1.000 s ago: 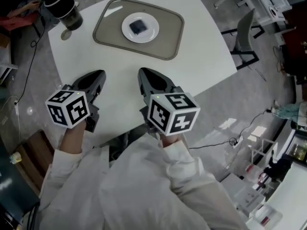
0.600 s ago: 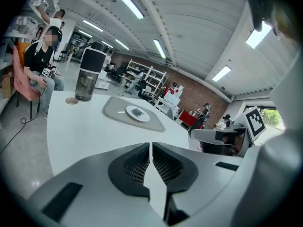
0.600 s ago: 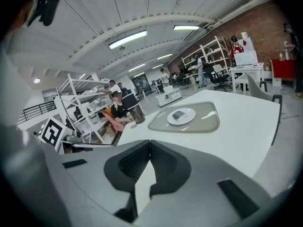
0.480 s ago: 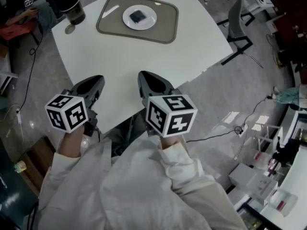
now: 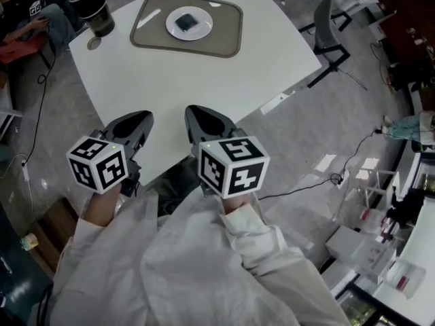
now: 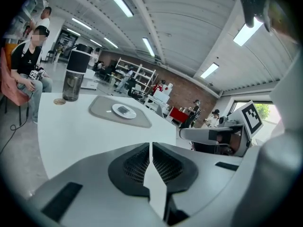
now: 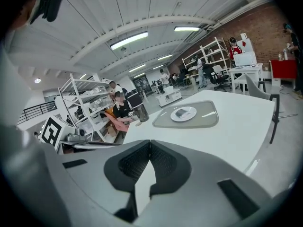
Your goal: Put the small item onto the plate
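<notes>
A small dark item [image 5: 185, 22] lies on a white plate [image 5: 199, 28], which rests on a grey tray [image 5: 224, 34] at the far side of the white table [image 5: 204, 73]. Both grippers hover over the table's near corner, far from the plate. My left gripper [image 5: 139, 118] is shut with nothing between its pads. My right gripper [image 5: 196, 112] beside it is shut and empty too. In the left gripper view the plate [image 6: 124, 111] with the item [image 6: 122, 109] sits far ahead, beyond the shut gripper [image 6: 150, 144]. In the right gripper view the plate [image 7: 183, 114] lies ahead, past the shut gripper [image 7: 150, 141].
A dark tumbler [image 5: 92, 5] stands at the table's far left corner, with a small round lid [image 5: 94, 43] beside it. A chair [image 5: 326, 26] stands right of the table. A seated person [image 6: 28, 70] is at the left. Shelves and desks fill the room behind.
Both grippers have drawn back toward the table's near corner, so the tray and plate now lie farther away. Both pairs of jaws stayed shut.
</notes>
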{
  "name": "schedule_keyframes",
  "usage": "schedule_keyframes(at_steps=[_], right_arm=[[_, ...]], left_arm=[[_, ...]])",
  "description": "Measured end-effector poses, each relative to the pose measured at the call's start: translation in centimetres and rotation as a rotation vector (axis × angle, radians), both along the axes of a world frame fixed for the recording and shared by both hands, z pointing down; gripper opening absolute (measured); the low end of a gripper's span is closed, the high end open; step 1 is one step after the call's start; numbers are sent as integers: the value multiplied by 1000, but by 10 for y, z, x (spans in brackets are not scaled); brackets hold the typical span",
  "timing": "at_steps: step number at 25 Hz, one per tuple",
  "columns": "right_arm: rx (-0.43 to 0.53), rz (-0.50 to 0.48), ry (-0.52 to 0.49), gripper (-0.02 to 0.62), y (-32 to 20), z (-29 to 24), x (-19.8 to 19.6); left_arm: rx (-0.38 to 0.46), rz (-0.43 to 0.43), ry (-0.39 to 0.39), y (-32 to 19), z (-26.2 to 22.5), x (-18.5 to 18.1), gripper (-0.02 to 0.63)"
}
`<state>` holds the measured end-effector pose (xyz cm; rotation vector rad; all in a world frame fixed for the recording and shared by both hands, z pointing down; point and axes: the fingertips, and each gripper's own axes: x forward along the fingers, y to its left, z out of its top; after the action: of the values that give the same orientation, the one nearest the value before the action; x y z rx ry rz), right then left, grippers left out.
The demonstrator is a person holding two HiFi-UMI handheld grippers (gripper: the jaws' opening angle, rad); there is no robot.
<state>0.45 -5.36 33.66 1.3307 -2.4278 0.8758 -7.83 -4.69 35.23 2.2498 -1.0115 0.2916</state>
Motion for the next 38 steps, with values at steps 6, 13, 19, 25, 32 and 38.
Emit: schedule_keyframes(at_steps=[6, 13, 19, 25, 32, 38], right_arm=[[26, -28, -12, 15, -12, -8, 8], [50, -112, -15, 15, -7, -15, 9], [92, -152, -42, 15, 0, -26, 5], [117, -220, -46, 15, 8, -30, 4], [151, -267, -25, 15, 12, -33, 6], [163, -277, -15, 15, 12, -36, 1]], left_arm=[[11, 2, 8, -11, -8, 16, 26], [40, 0, 70, -8, -27, 43, 26], [111, 5, 100, -2, -42, 56, 23], [116, 7, 110, 1, -44, 61, 15], [128, 34, 95, 6, -45, 67, 11], [147, 38, 51, 7, -48, 61, 9]])
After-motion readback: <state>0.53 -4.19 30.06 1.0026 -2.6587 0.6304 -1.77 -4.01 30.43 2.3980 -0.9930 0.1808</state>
